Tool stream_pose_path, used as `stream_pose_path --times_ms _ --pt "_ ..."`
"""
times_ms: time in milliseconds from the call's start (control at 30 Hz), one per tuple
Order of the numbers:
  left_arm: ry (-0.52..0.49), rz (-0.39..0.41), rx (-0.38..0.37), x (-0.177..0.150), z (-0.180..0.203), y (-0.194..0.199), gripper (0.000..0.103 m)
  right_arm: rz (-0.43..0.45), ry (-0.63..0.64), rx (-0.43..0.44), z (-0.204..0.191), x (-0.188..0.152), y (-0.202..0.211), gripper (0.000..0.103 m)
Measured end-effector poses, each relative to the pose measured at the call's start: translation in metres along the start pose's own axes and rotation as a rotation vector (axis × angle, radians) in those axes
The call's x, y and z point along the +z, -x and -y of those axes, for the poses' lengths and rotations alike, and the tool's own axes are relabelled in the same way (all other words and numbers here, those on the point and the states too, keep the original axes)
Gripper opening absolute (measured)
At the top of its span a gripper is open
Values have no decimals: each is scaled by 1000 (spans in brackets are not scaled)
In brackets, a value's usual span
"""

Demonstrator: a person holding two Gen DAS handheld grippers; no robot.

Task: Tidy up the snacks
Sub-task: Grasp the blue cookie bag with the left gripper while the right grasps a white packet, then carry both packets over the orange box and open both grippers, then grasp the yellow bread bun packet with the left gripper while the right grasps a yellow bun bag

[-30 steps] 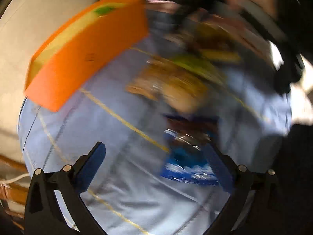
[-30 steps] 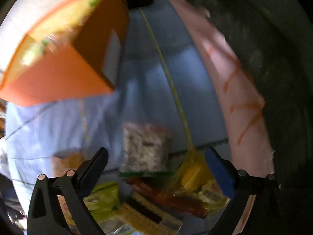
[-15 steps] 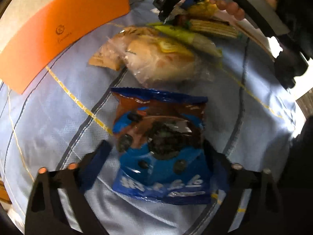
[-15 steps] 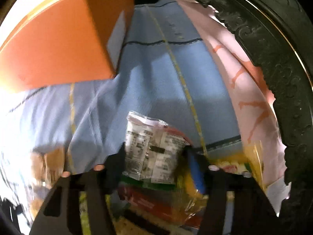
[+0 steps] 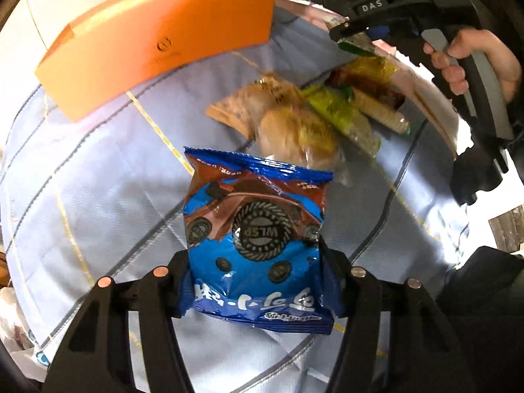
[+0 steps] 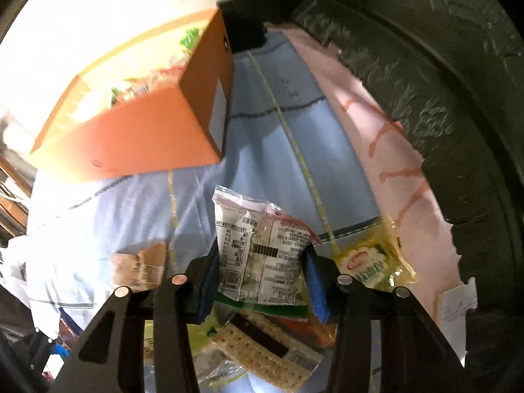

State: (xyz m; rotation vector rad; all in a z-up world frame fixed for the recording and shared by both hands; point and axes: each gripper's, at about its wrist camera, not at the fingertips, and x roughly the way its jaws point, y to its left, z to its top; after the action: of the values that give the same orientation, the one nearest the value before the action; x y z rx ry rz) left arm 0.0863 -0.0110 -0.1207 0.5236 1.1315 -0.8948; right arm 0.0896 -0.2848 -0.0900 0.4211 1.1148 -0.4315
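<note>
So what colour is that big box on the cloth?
Orange; the box shows best in the left wrist view.

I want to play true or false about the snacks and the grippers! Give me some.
1. The left gripper is shut on the blue cookie packet. True.
2. The right gripper is open and holds nothing. False: it is shut on a white snack packet.
3. The orange box has snacks in it. True, seen in the right wrist view.
4. The cloth under the snacks is red. False: it is light blue with lines.
5. More snacks lie in a pile on the cloth. True.
</note>
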Motion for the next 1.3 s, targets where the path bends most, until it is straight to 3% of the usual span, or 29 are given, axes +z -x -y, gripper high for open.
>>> stream_pose_path --times_ms 200,433,533,667,767,867,1000,1067,1100,1133,1167,1233,1300 --pt "36 88 107 38 -31 35 59 67 32 51 -7 30 33 46" --pt "343 210 273 104 -105 76 59 175 101 52 -39 84 61 46" --pt "502 215 300 140 -146 80 59 185 139 78 -60 118 60 46" --pt "623 188 318 184 -181 71 59 185 203 68 -87 156 51 46" --pt "664 155 362 205 -198 68 59 173 211 68 -100 178 36 46" --pt "711 149 331 211 -208 63 59 164 208 63 -106 192 24 46" --pt "686 140 361 218 -211 57 60 155 208 51 -113 204 11 46" --pt "706 156 351 221 -212 57 65 158 194 63 -112 205 6 47" --pt "713 168 344 223 -215 57 83 159 183 82 -112 208 3 54" --pt "710 168 359 226 -217 56 99 148 192 109 -113 209 1 87" --pt "691 175 397 229 -212 56 99 137 199 111 -113 208 0 100" --pt "621 182 436 231 -202 56 99 140 219 74 -108 201 2 99" --pt "534 193 428 225 -182 57 99 133 212 30 -96 190 4 99"
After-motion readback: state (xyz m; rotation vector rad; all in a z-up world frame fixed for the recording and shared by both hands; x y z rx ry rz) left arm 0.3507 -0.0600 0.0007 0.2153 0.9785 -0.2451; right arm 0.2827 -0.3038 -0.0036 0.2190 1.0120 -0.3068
